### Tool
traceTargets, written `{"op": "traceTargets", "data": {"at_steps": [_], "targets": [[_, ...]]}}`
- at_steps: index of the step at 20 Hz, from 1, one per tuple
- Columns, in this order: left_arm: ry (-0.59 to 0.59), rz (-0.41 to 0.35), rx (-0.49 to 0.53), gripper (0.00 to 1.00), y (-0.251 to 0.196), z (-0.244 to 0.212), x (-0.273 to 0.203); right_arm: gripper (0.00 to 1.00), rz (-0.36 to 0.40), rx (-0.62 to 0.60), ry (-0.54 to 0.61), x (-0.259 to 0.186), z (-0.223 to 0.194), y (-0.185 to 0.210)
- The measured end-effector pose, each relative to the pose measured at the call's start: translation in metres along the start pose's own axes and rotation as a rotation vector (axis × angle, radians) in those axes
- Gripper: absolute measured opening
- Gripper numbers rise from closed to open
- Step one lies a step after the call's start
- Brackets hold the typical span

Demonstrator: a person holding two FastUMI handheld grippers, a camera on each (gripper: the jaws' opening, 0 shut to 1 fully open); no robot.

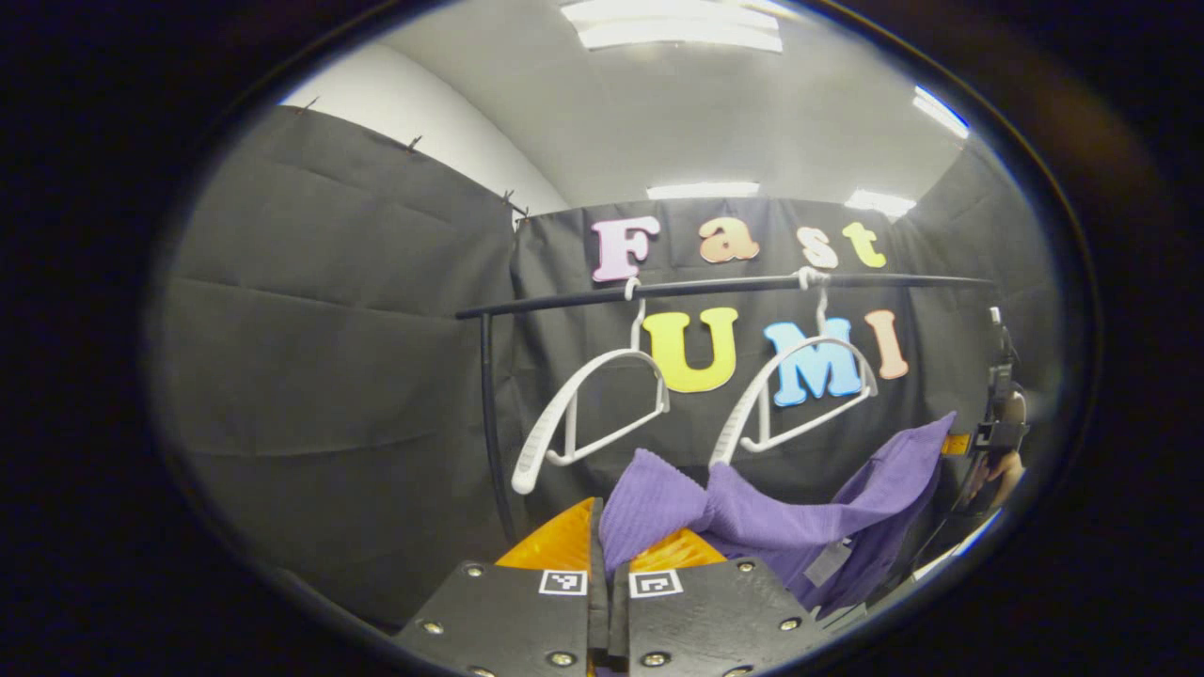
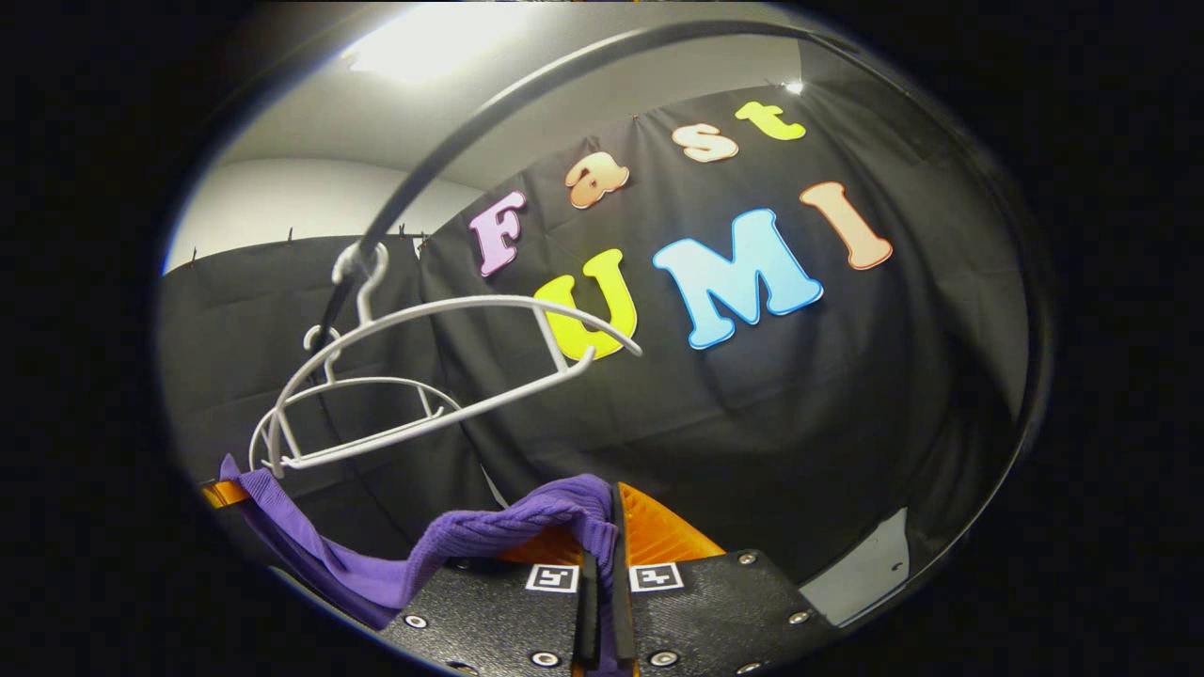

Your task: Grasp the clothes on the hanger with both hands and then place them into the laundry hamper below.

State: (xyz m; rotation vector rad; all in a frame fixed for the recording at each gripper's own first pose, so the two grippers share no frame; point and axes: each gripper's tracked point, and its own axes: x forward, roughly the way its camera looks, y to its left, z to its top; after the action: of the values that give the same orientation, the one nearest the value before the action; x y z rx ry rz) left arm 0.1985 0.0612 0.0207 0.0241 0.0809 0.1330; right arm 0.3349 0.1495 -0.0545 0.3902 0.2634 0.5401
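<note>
Here, a purple garment (image 1: pixel 752 512) hangs stretched in the air between two hand-held grippers, below two bare white hangers (image 1: pixel 583 404) on a black rail (image 1: pixel 715 284). The left gripper (image 1: pixel 609 574) is clenched on one end of the cloth, and the right gripper (image 2: pixel 602 574) pinches the other end. Judging by this, the lifting-off is done; lowering the garment into the hamper remains.

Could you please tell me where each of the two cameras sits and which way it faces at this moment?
Left gripper view: rides the left gripper, looking up at two bare hangers on the rail; a hand far right.
Right gripper view: rides the right gripper, looking up beneath the rail.
Shared: the purple garment, pinched by both grippers.
</note>
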Motion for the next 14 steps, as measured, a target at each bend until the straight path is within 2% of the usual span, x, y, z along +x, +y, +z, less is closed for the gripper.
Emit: {"op": "traceTargets", "data": {"at_steps": [1, 2, 3, 4, 6, 7, 11, 12, 14], "targets": [[-0.014, -0.015, -0.008, 0.06, -0.003, 0.005, -0.011, 0.05, 0.004, -0.004, -0.012, -0.010, 0.005, 0.007], [-0.025, -0.031, -0.015, 0.01, -0.007, 0.008, -0.017, 0.05, 0.009, -0.007, -0.023, -0.020, 0.009, 0.016], [-0.035, -0.047, -0.022, 0.06, -0.011, 0.013, -0.024, 0.05, 0.019, -0.008, -0.034, -0.030, 0.013, 0.026], [-0.046, -0.067, -0.029, 0.00, -0.017, 0.017, -0.030, 0.05, 0.032, -0.010, -0.042, -0.040, 0.016, 0.037], [-0.059, -0.104, -0.035, 0.06, -0.030, 0.021, -0.039, 0.05, 0.055, -0.016, -0.054, -0.059, 0.019, 0.058], [-0.064, -0.117, -0.041, 0.06, -0.035, 0.023, -0.044, 0.05, 0.061, -0.017, -0.058, -0.068, 0.020, 0.065], [-0.059, -0.187, -0.098, 0.06, -0.058, 0.012, -0.058, 0.05, 0.097, -0.028, -0.056, -0.101, 0.011, 0.101], [-0.057, -0.200, -0.109, 0.01, -0.062, 0.008, -0.063, 0.05, 0.106, -0.030, -0.050, -0.108, 0.006, 0.109], [-0.042, -0.229, -0.130, 0.00, -0.074, -0.004, -0.068, 0.05, 0.117, -0.041, -0.036, -0.119, -0.005, 0.123]]}}
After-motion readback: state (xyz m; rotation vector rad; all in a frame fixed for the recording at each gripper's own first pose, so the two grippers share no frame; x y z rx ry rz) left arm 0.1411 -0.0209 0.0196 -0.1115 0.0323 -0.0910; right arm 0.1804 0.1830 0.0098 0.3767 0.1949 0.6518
